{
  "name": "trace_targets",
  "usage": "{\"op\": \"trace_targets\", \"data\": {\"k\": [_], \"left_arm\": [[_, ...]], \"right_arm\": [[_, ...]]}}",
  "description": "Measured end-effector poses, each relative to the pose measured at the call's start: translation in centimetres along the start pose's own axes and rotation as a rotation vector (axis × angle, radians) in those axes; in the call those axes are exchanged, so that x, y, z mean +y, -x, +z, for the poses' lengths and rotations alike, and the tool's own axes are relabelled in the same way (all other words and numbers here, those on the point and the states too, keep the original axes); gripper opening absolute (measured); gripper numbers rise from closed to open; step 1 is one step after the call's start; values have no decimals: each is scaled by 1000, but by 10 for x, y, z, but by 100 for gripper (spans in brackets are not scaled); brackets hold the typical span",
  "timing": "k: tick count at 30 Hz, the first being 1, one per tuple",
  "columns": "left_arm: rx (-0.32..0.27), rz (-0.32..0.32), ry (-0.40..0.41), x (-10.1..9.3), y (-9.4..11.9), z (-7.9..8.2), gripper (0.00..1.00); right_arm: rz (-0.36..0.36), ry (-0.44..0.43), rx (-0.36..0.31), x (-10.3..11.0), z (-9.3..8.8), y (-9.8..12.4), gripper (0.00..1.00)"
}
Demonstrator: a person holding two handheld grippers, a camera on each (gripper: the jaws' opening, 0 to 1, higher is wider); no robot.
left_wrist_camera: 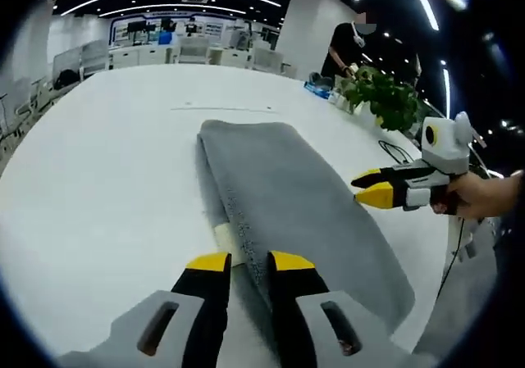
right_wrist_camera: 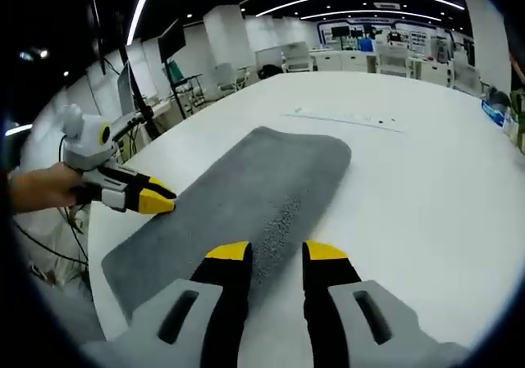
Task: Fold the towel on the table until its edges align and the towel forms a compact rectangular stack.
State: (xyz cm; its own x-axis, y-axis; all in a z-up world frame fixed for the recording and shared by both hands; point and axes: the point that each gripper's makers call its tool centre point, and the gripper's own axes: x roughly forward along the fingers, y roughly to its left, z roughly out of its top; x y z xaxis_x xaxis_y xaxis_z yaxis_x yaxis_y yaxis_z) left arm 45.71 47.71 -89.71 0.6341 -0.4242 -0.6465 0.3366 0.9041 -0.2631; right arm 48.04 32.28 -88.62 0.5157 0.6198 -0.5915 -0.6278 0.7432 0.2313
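Note:
A grey towel (left_wrist_camera: 283, 192) lies on the white table (left_wrist_camera: 107, 163), folded lengthwise into a long band, with a small white label (left_wrist_camera: 223, 237) at its near left edge. My left gripper (left_wrist_camera: 250, 263) is open just above the towel's near end, the left edge showing between its jaws. My right gripper (left_wrist_camera: 371, 186), held by a hand, reaches in from the right at the towel's long right edge. In the right gripper view the towel (right_wrist_camera: 262, 188) runs away from my open right gripper (right_wrist_camera: 277, 253). The left gripper (right_wrist_camera: 160, 196) sits at the towel's left edge.
A potted plant (left_wrist_camera: 385, 97), a blue item (left_wrist_camera: 316, 89) and a black cable (left_wrist_camera: 398, 148) stand along the table's right side. A person (left_wrist_camera: 349, 44) is behind them. Bare table (right_wrist_camera: 426, 188) stretches beyond and beside the towel. Desks and chairs fill the room's back.

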Motion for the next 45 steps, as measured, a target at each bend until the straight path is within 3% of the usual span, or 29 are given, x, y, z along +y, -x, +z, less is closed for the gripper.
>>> {"op": "trace_targets", "data": {"k": [4,6,9,13,18,22,25,29,36,40,45], "left_arm": [[-21,-41,43,-6,-5,3,16],[21,12,109,3,-8,-5,12],[-35,-18,177,-2,-11,0,6],[-58,-12,122,-7,-5,3,4],[-116,51,94,-6,5,12,3],[-87,143,59,3,5,1,3],[-65,170,52,5,1,-9,3],[-69,191,20,7,-1,-10,5],[-86,149,11,8,-1,-11,4],[-82,140,-10,6,-2,-10,3],[-73,119,-21,3,-4,-10,3]], "right_arm": [[-12,-29,-16,-1,-5,0,20],[-33,-29,-24,-5,-4,-1,20],[-45,-28,-41,-7,0,-2,19],[-38,-24,-30,-5,-1,-5,17],[-46,-17,-15,-4,-8,-7,15],[-32,-17,4,-2,-17,-11,15],[-25,-27,3,0,-19,-12,15],[-20,-5,3,1,-21,-15,13],[-4,-10,-27,4,-21,-16,6],[-18,104,-3,4,-20,-17,5],[-23,94,-7,1,-22,-15,4]]}}
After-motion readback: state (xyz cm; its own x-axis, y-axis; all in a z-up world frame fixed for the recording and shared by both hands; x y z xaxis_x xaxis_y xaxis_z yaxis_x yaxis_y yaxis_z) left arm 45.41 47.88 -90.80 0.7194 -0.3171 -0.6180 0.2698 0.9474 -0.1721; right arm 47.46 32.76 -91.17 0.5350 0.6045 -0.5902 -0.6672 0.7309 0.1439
